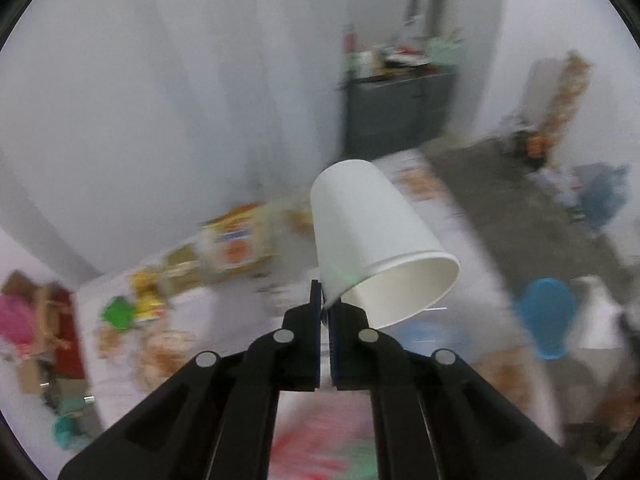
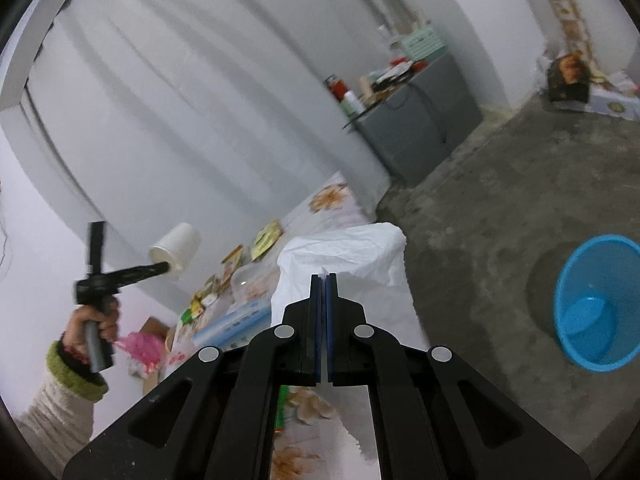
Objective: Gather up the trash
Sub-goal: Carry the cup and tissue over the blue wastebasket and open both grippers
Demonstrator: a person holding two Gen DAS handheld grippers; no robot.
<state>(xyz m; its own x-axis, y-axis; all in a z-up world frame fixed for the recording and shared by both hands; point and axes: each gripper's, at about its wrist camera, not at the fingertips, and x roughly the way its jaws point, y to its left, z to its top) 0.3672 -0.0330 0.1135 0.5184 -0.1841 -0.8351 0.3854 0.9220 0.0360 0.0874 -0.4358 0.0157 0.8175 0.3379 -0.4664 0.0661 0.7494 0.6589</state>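
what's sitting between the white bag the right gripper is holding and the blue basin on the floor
Only bare grey concrete floor lies between the white bag held by the right gripper and the blue basin; the right wrist view shows it.

Soft, even indoor light, no hard shadows or glare. The left wrist view is heavily motion-blurred, only the paper cup (image 1: 376, 240) staying sharp. The right view is clearer. Both bend strongly toward dark circular edges.
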